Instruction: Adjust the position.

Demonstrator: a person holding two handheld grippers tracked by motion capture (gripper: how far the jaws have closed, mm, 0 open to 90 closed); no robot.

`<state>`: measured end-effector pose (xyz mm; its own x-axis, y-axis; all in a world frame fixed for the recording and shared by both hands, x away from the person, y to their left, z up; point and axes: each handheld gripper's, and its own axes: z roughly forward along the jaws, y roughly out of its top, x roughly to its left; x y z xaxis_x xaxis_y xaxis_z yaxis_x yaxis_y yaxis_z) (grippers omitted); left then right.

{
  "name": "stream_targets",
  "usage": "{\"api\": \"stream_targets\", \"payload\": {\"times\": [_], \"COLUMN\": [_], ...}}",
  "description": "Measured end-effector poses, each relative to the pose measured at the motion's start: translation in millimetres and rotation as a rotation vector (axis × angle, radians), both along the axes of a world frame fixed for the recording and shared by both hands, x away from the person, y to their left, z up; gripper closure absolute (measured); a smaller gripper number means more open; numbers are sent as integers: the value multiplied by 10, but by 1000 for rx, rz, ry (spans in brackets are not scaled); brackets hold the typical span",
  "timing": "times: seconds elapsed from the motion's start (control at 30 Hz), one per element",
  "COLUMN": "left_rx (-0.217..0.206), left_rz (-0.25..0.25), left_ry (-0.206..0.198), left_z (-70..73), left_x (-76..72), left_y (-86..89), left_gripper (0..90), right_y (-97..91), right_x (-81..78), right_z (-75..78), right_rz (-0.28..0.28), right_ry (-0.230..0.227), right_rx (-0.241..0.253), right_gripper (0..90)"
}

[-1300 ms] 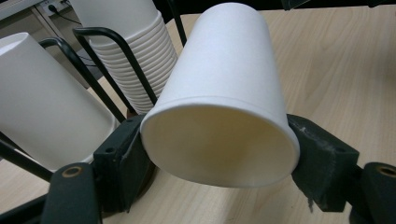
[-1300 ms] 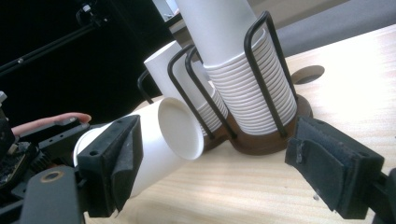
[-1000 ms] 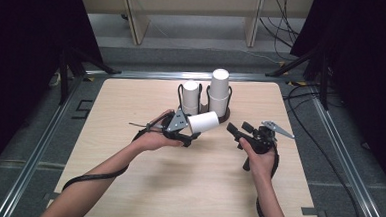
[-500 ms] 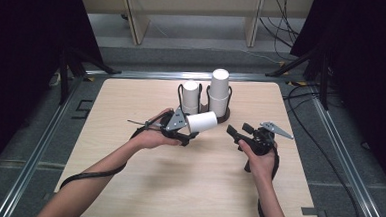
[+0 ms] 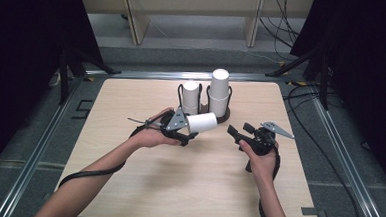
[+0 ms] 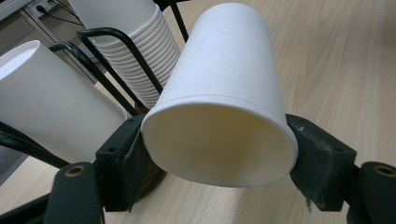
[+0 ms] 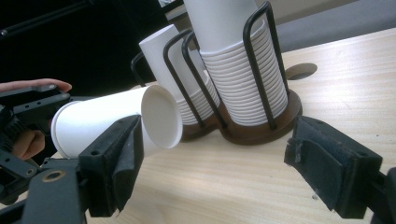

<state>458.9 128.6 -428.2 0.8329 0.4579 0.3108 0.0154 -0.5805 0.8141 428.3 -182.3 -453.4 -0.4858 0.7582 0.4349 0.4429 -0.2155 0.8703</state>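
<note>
The left tongs (image 5: 188, 134) are closed on a single white paper cup (image 5: 202, 122), gripping it near its open rim. In the left gripper view the two pads press on either side of the rim of the cup (image 6: 224, 98), whose mouth faces the camera and whose closed base points away. The cup is held on its side above the desk (image 5: 142, 186), clear of the wood, just in front of the black wire cup holder (image 5: 223, 116) on its dark round base.

The holder has two bays. The right bay carries a tall stack of nested cups (image 5: 219, 92) and the left bay a shorter stack (image 5: 190, 96); in the right gripper view the ribbed rims of both stacks show inside the wire loops (image 7: 243, 70).

The right tongs (image 5: 237, 136) stand wide open with nothing between the pads, aimed toward the held cup's base (image 7: 161, 116) and the holder, near but not touching either.

Judging from this, one cup is separated from the stacks and in hand. What is left appears to be either a handover to the open right tongs or setting the cup down upright on the desk; neither is begun, and the pictures do not tell which is meant.
</note>
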Motion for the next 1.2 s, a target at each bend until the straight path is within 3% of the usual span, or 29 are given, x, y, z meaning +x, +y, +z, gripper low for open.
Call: {"api": "stream_targets", "payload": {"times": [0.1, 0.27, 0.3, 0.47, 0.6, 0.63, 0.8, 0.97, 1.0, 1.2], "left_rx": [23, 37, 40, 74, 95, 117, 129, 158, 162, 182], "left_rz": [-6, -14, -16, -30, -39, -47, -61, -76, -77, -84], "left_ry": [4, 1, 5, 2, 3, 3, 7, 5, 4, 3], "left_z": [22, 34, 37, 50, 65, 76, 82, 92, 94, 114], "left_x": [3, 0, -2, 1, 0, -4, -13, -22, -22, -17], "left_y": [20, 38, 42, 73, 83, 88, 85, 87, 88, 91], "left_gripper": [268, 269, 269, 271, 271, 271, 271, 272, 272, 272], "right_y": [3, 21, 28, 49, 62, 77, 98, 99, 83, 84], "right_x": [-4, -13, -11, -16, -16, -21, -29, -58, -42, -51], "right_z": [-10, -15, -20, -36, -48, -54, -71, -67, -76, -84], "right_rz": [5, 16, 24, 41, 53, 64, 76, 92, 95, 106], "right_ry": [-3, 20, 13, -3, -16, -15, -18, 3, -29, -16], "right_rx": [-26, -29, -22, -83, -99, -105, -121, -137, -163, -160], "right_gripper": [191, 196, 197, 215, 229, 232, 228, 219, 215, 209]}}
